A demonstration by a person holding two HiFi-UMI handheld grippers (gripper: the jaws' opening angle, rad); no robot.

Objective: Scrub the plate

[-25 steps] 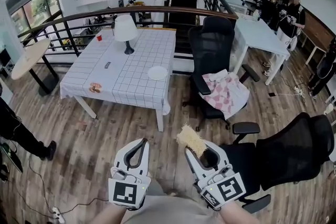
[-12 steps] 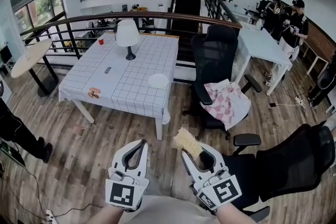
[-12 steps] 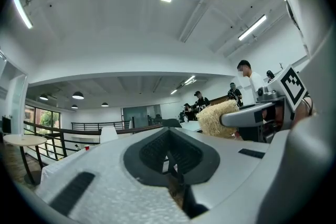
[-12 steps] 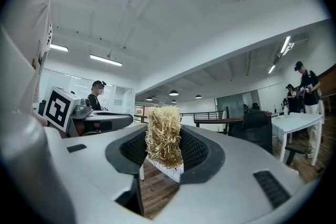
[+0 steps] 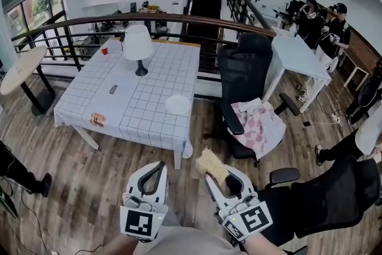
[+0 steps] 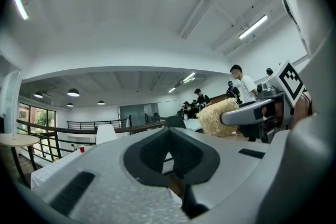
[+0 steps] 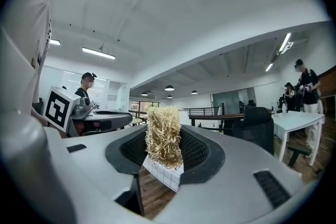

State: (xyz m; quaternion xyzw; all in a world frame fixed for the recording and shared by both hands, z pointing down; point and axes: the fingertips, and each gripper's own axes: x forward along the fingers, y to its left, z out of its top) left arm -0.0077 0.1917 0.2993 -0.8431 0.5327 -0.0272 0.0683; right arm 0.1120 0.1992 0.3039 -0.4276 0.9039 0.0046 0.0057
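Note:
A white plate (image 5: 178, 104) lies near the front right corner of the table with the checked cloth (image 5: 137, 110), well ahead of both grippers. My right gripper (image 5: 212, 177) (image 7: 164, 150) is shut on a yellow fibrous scrubber (image 5: 210, 163) (image 7: 163, 135), which sticks up past its fingertips. The left gripper (image 5: 160, 165) (image 6: 168, 132) is shut with nothing in it, held level beside the right one. Both are low in the head view, above the wooden floor. In the left gripper view the scrubber (image 6: 217, 117) shows at the right.
On the table stand a white lamp (image 5: 138, 45), a red cup (image 5: 104, 51) and small items. A black chair with a pink checked cloth (image 5: 258, 115) stands right of the table. Another black chair (image 5: 334, 188) is close at my right. People stand at the back right.
The table and plate have come nearer and slid a little left in the head view. Both grippers keep the same pose, and the scrubber stays held.

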